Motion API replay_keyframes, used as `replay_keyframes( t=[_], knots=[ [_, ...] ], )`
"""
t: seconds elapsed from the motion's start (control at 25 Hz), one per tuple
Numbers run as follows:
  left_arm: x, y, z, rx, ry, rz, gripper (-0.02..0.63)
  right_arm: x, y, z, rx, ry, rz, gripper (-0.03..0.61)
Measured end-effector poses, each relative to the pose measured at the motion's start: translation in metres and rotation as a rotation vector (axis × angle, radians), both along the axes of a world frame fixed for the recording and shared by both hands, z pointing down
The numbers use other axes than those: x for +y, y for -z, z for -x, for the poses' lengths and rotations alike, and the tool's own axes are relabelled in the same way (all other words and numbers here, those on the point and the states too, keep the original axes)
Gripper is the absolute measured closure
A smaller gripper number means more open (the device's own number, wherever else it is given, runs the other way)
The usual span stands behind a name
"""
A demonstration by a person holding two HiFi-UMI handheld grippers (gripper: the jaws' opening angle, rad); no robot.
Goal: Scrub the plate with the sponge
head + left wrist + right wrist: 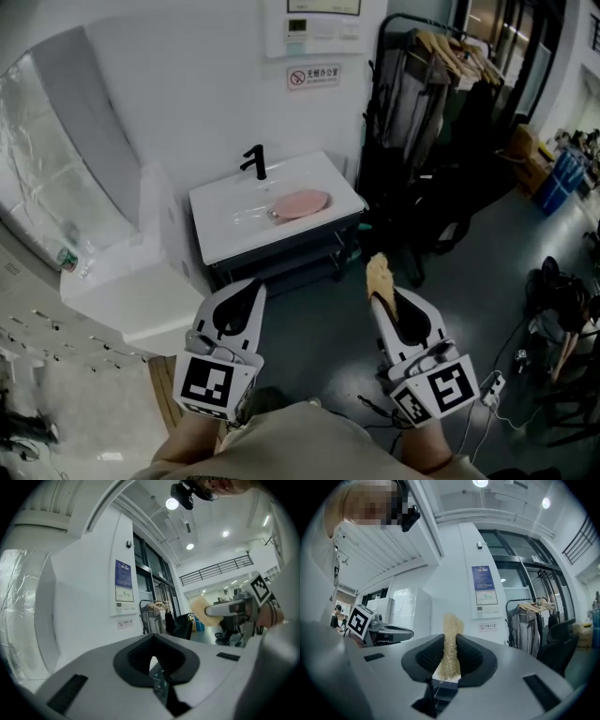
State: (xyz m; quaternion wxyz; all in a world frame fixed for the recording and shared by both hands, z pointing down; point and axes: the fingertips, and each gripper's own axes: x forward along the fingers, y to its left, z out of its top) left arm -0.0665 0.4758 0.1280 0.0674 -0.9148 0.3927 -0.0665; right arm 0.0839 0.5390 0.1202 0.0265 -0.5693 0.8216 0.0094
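Observation:
A pink plate (301, 202) lies in the white sink (221, 219), below a black tap (255, 161). My right gripper (380, 292) is shut on a tan loofah sponge (379, 277), which stands upright between the jaws (450, 644). It hovers well in front of the sink, off to its right. My left gripper (237, 306) is shut with nothing between its jaws (151, 660). It hangs in front of the sink's left part, apart from it. In the left gripper view the sponge (200, 607) and right gripper (236, 607) show at the right.
A dark cabinet (281, 262) carries the sink. A clothes rack (422, 84) with hanging garments stands to the right, against the white wall (187, 84). White covered blocks (122, 281) stand at the left. Cables (506, 375) and bags (558, 178) lie on the grey floor at the right.

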Motion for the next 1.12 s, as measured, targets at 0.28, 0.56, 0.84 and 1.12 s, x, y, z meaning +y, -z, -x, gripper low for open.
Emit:
replay_keyframes(
  t=[0.28,0.56,0.84,1.12],
  knots=[
    [0.008,-0.001,-0.022,0.009,0.016,-0.011,0.607,0.001,-0.01,-0.021,-0.008,0.026,-0.008,0.499],
    [-0.007,-0.004,-0.024,0.03,0.036,-0.042,0.607,-0.015,-0.024,-0.031,-0.023,0.025,-0.001,0.499],
    [-0.037,-0.019,-0.032,0.016,0.026,-0.022,0.607,-0.044,-0.038,-0.038,-0.024,0.021,0.013,0.499],
    [-0.095,-0.042,-0.028,-0.011,0.034,0.013,0.607,-0.099,-0.053,-0.034,-0.015,0.033,0.049,0.497]
  ],
)
